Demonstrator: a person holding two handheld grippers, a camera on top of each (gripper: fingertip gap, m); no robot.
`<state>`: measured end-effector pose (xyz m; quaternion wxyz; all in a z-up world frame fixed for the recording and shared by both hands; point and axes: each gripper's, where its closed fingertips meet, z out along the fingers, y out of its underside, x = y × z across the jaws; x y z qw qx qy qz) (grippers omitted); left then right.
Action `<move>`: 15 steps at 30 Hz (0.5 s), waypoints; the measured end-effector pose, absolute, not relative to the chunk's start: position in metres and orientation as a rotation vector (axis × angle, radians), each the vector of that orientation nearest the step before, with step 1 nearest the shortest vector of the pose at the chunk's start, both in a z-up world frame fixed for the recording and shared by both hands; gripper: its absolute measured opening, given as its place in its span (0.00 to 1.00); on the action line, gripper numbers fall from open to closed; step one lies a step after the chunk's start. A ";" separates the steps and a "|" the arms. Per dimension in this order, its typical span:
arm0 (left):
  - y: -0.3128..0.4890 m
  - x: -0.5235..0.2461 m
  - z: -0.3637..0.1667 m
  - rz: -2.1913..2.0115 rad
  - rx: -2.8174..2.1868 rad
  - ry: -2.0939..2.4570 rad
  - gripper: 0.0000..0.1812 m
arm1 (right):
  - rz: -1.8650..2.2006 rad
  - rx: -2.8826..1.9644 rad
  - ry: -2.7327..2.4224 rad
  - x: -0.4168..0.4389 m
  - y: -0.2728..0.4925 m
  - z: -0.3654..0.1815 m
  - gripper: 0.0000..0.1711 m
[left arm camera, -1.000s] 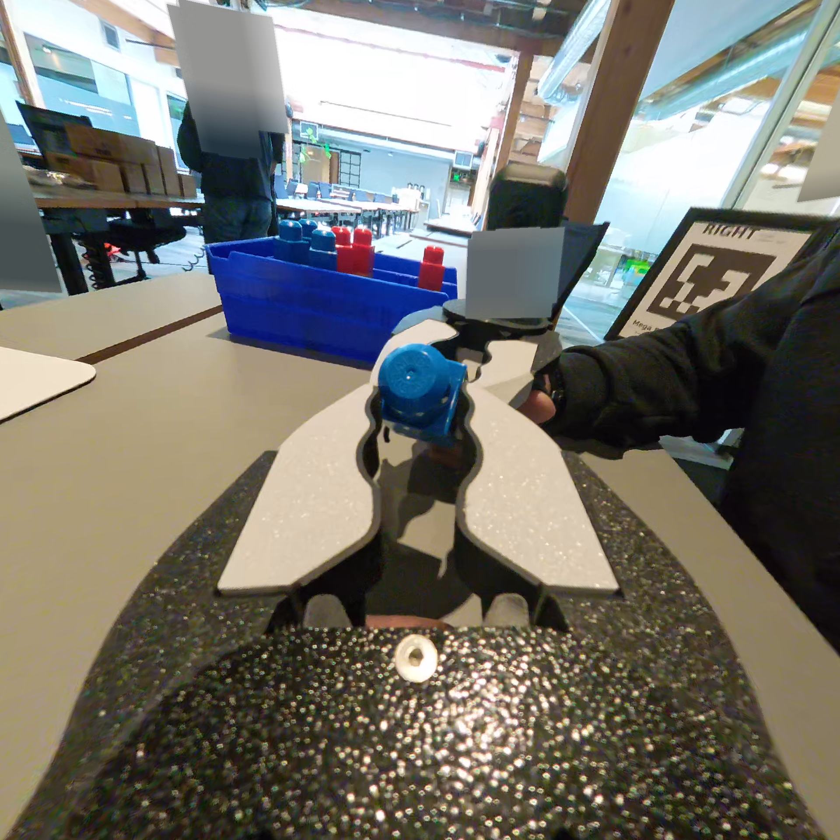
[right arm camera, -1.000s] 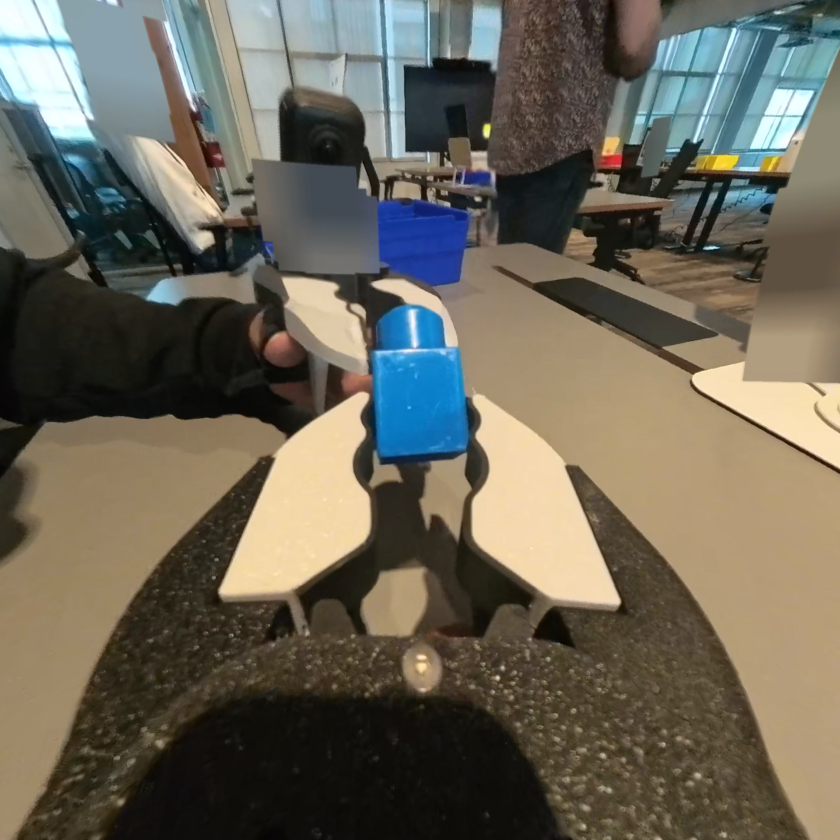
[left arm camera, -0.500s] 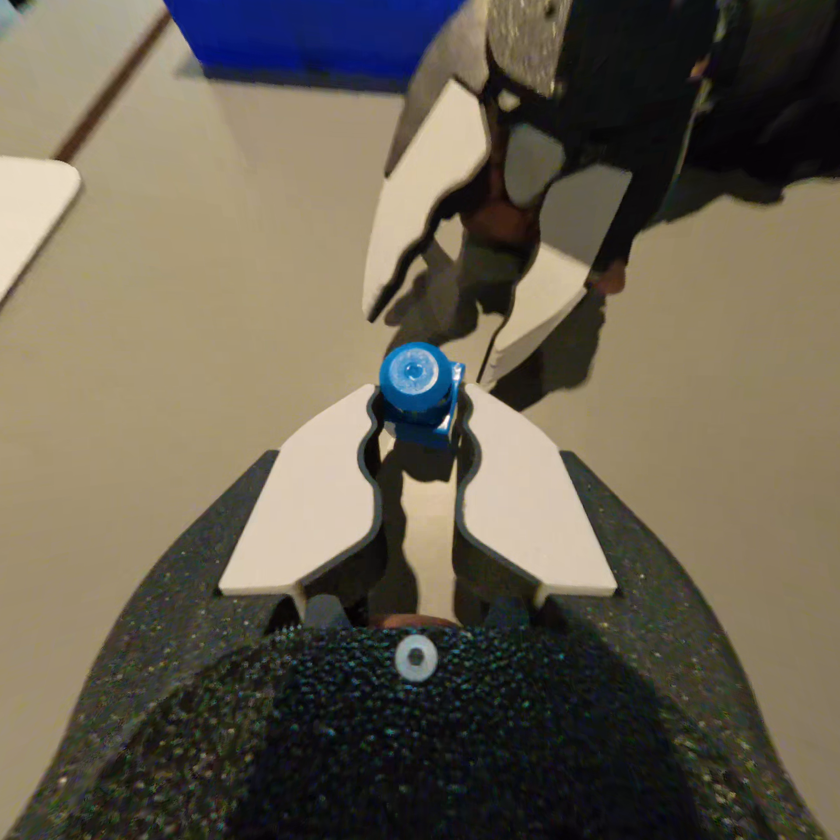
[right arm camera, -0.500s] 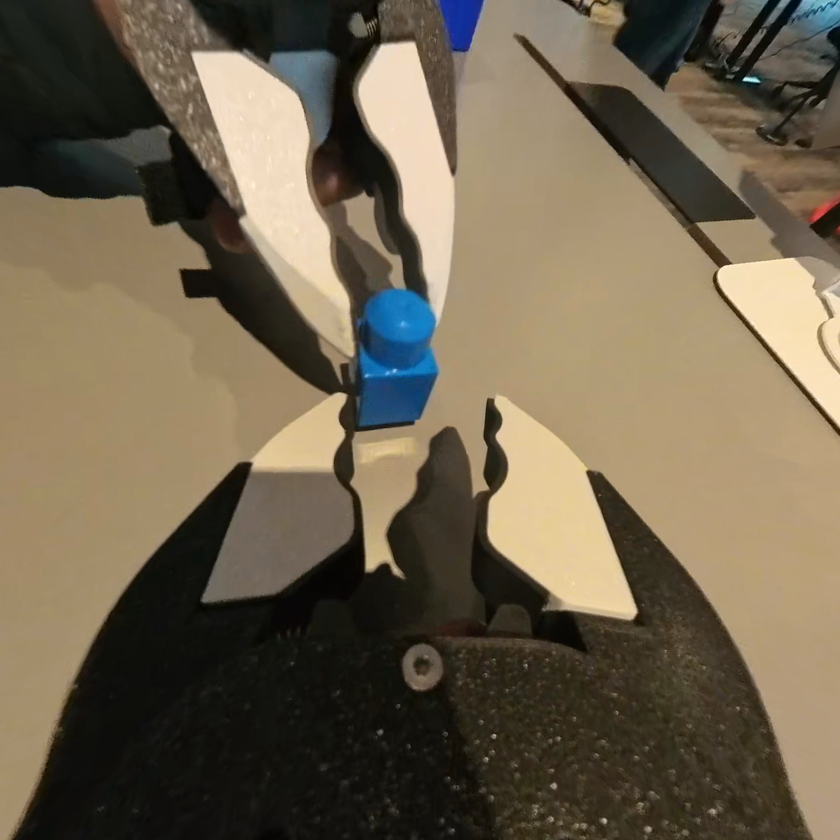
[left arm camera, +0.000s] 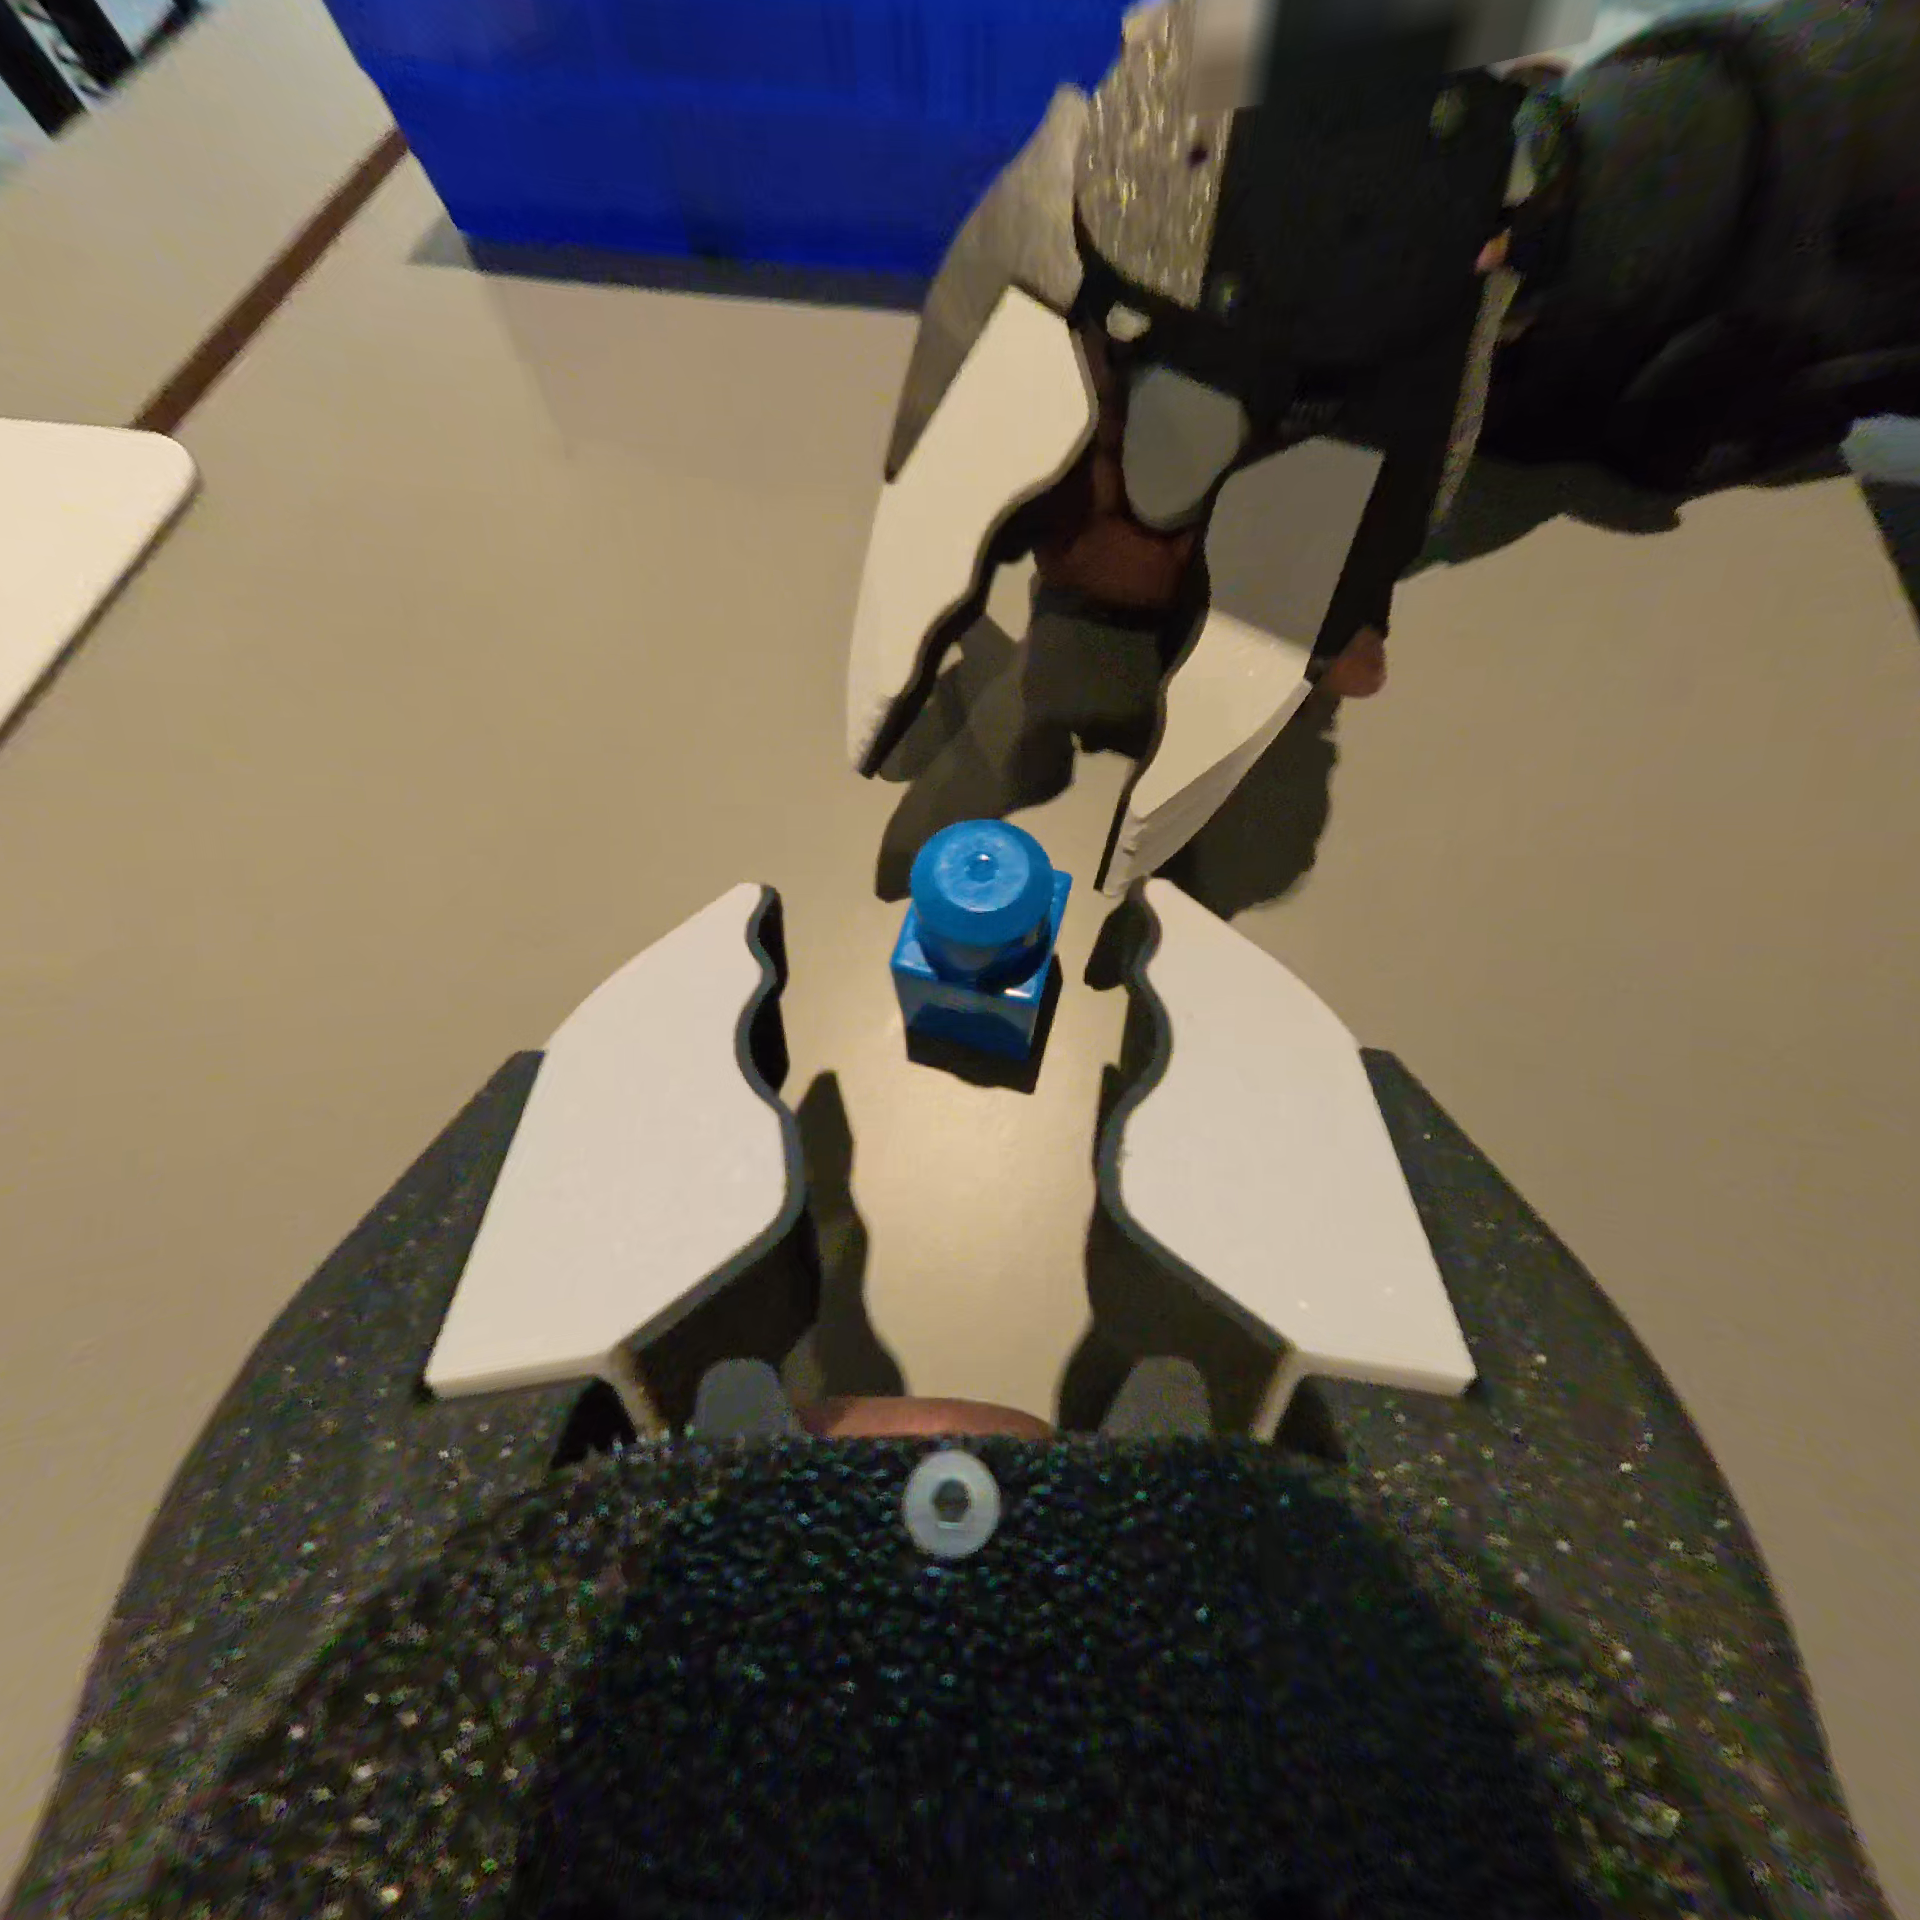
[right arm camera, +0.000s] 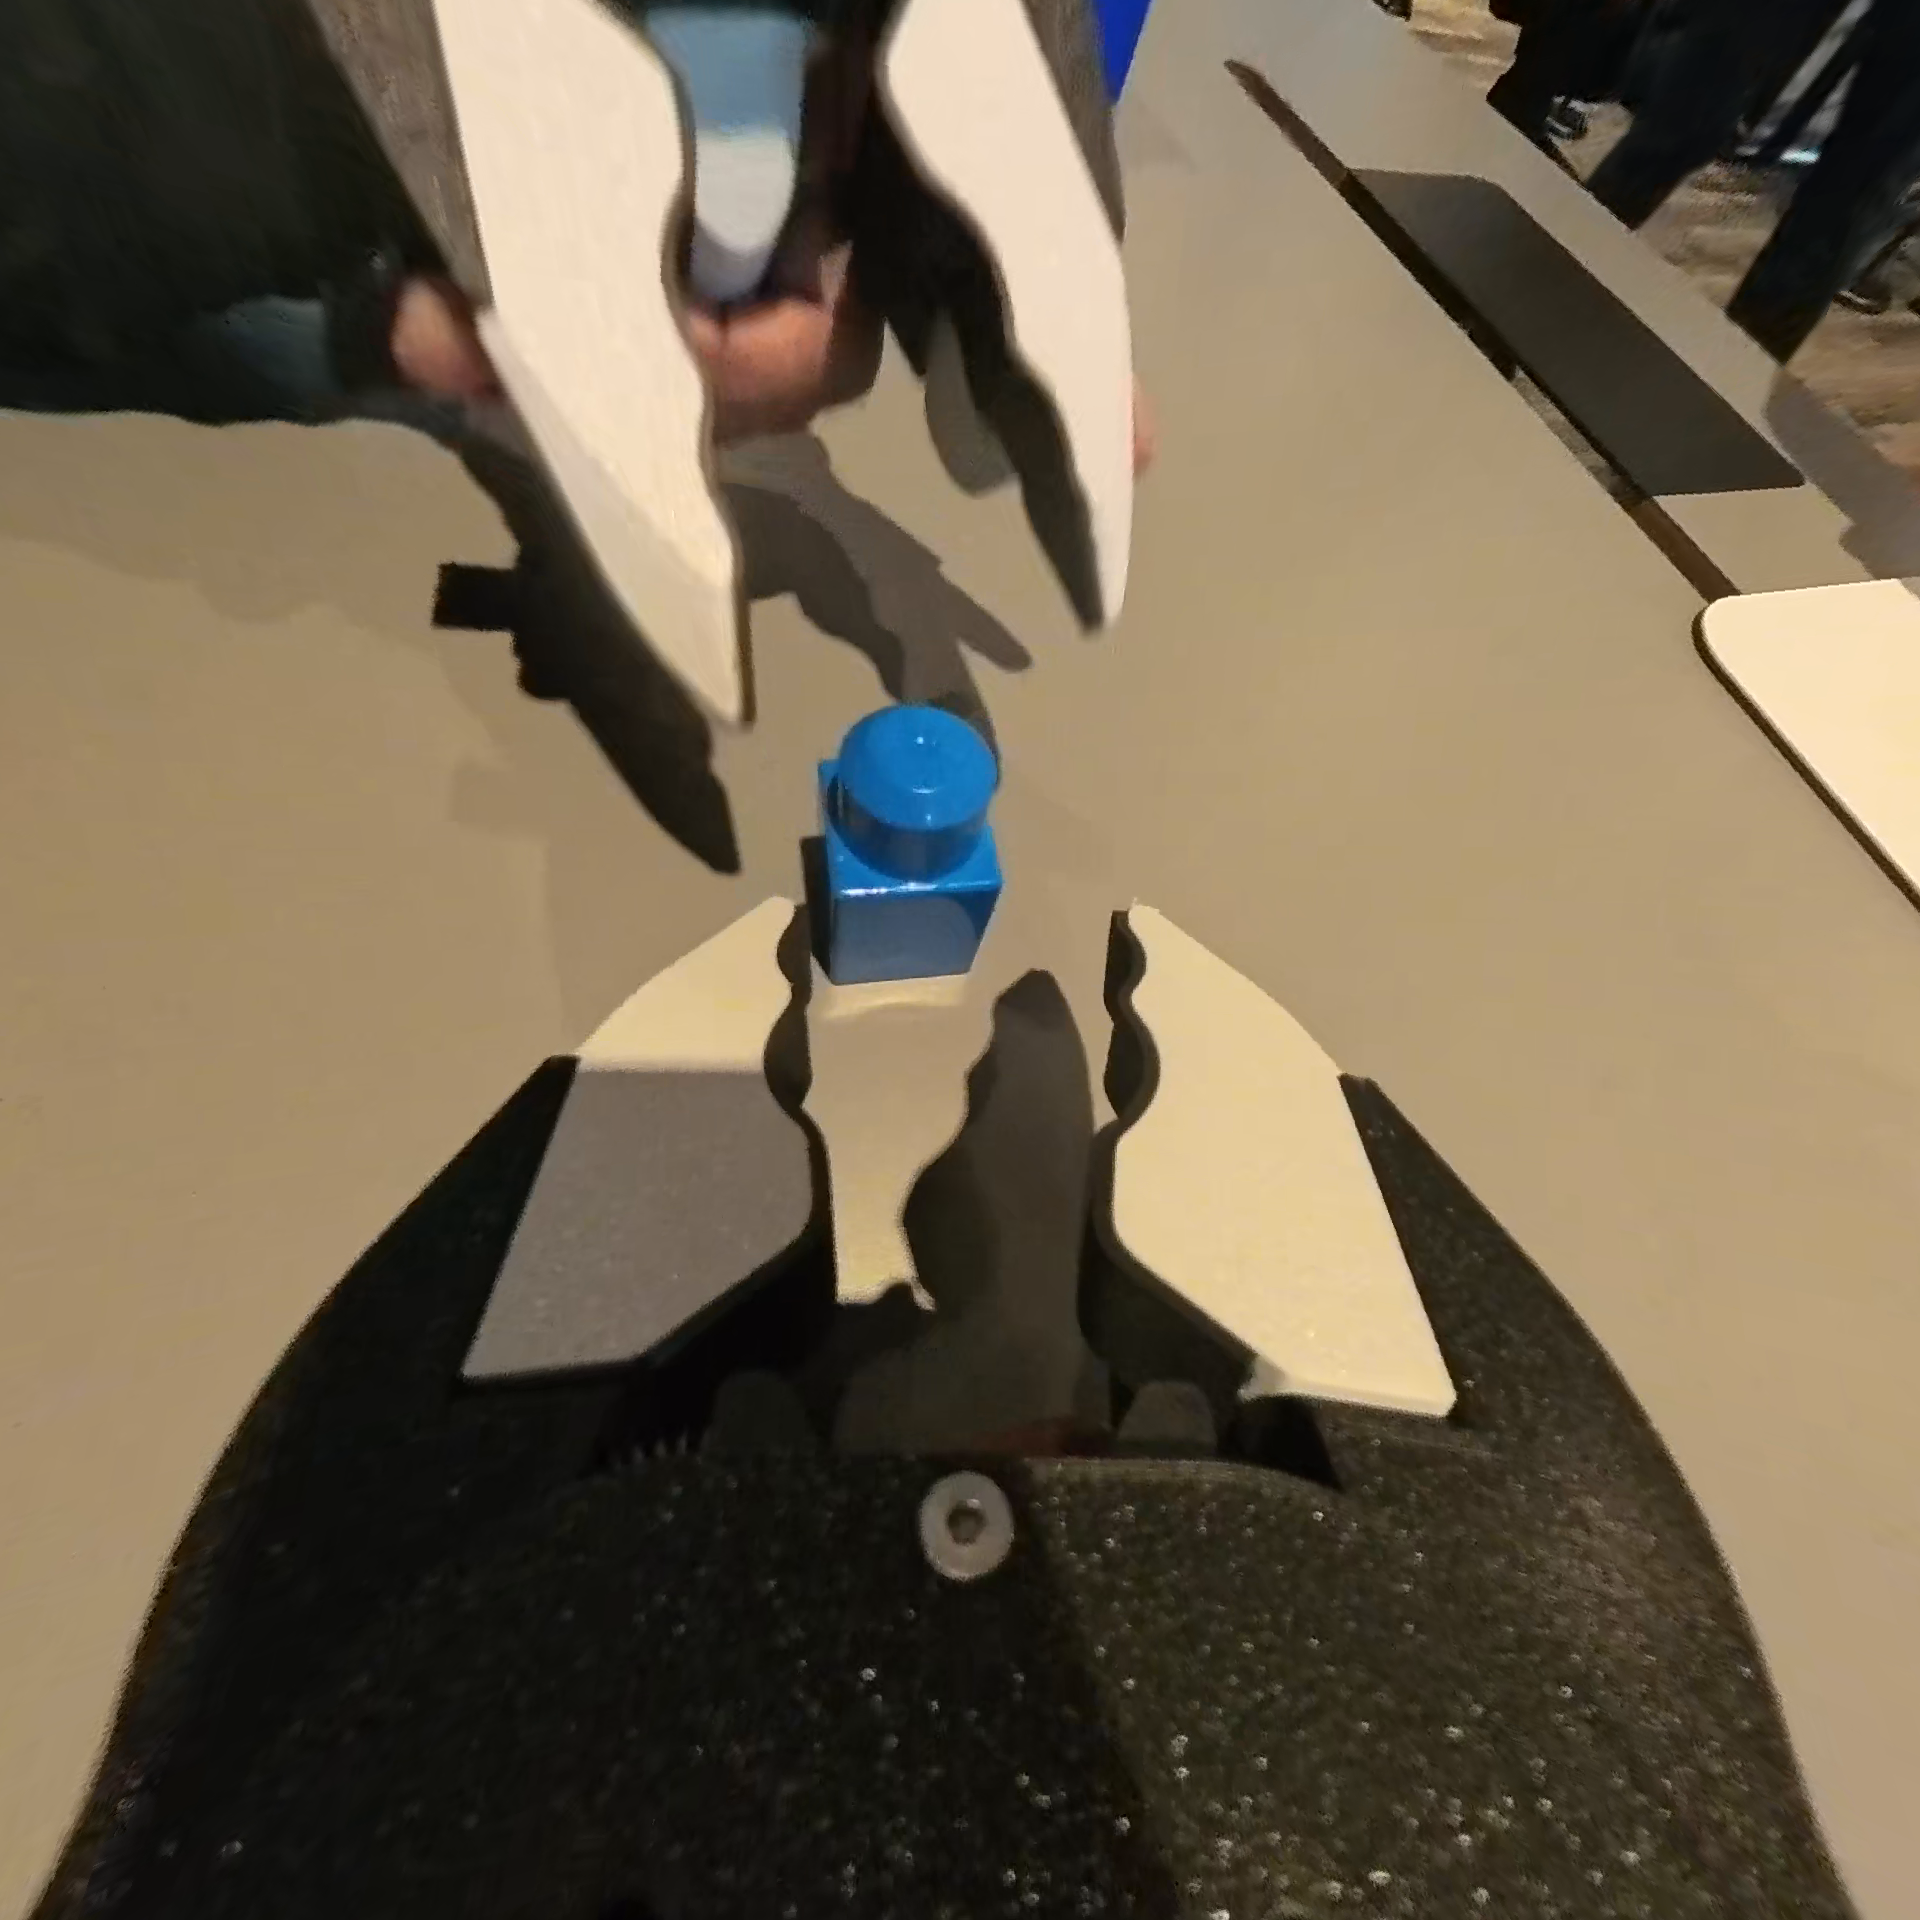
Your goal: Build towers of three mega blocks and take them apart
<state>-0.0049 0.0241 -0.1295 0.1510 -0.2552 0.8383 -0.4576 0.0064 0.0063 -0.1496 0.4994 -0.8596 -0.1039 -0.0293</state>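
1. Left gripper (left arm camera: 961, 899): flat pale fingers with wavy inner edges, set in a speckled black body. The jaws stand wide apart and hold nothing.
2. Right gripper (right arm camera: 956, 914): same build, jaws likewise spread and empty. In the left wrist view it hangs at the far right, tips pointing down toward the block.
3. Block (left arm camera: 977, 971): glossy blue plastic, a cube with one round stud on top. It stands upright on the table between the two grippers' tips, clear of all four fingers.
4. Table (left arm camera: 416, 727): smooth, matt grey.
5. Bin (left arm camera: 727, 125): blue plastic, at the far edge.
6. Pad (left arm camera: 62, 520): white, round-cornered, far left.
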 end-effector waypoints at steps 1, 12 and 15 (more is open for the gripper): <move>0.030 -0.005 -0.120 -1.323 -0.738 2.380 0.34 | -0.067 -2.076 -0.249 0.006 0.006 -0.149 0.32; 0.351 -0.058 -0.003 -0.818 -1.469 1.394 0.25 | -0.034 -2.072 -0.226 0.008 0.006 -0.148 0.31; 0.459 -0.091 -0.027 -0.507 -1.722 1.240 0.27 | -0.019 -2.074 -0.217 0.008 0.007 -0.148 0.31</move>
